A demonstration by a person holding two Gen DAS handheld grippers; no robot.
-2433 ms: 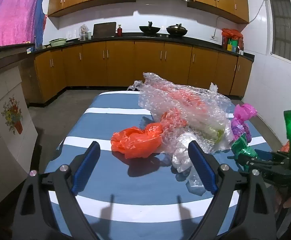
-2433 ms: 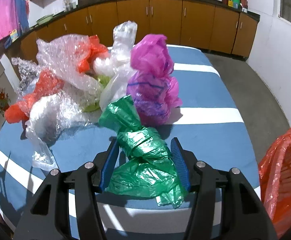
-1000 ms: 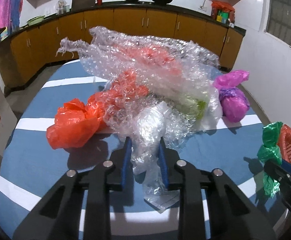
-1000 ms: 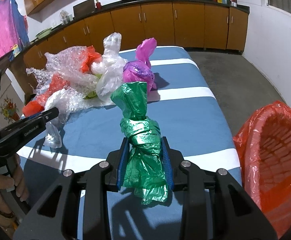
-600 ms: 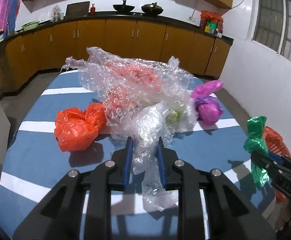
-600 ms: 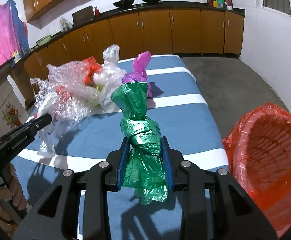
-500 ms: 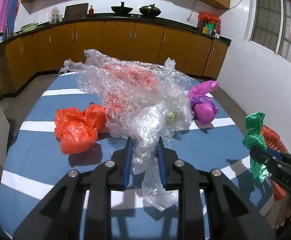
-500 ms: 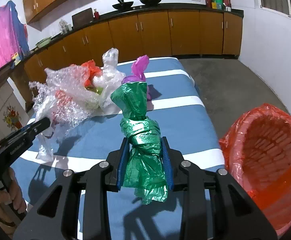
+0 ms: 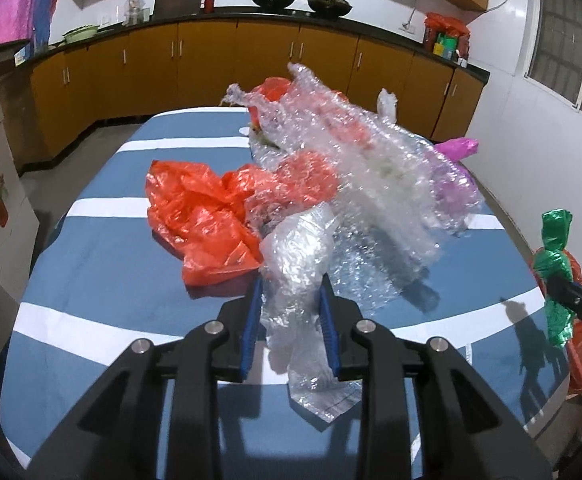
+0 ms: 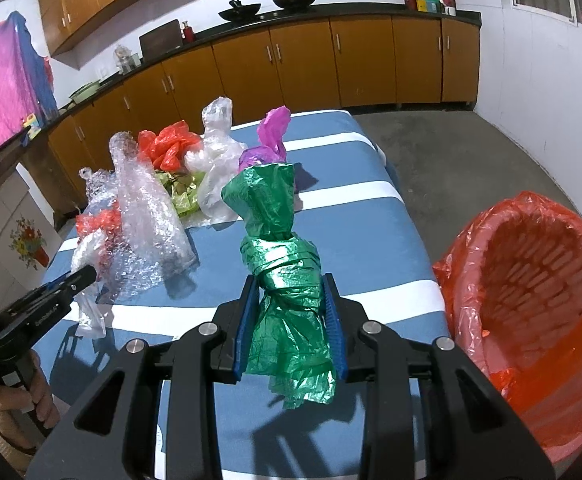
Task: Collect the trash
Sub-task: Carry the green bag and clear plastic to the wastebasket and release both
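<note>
clear: table's near edge (image 10: 371,236) | blocked: bubble wrap pile (image 10: 147,220), far-left half

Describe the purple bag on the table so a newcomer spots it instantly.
On the blue-and-white striped table, look behind the green bag held in the right gripper. The purple bag is the only violet bundle, its twisted top pointing up beside the clear one.

Green plastic bag (image 10: 287,276): twisted, upright, held off the table. Clear bubble wrap (image 9: 299,264): crumpled, lifted at one end. Orange bag (image 9: 203,216), magenta bag (image 10: 271,136): left lying on striped table (image 9: 91,280). Orange-lined basket (image 10: 531,300): set beside table.
</note>
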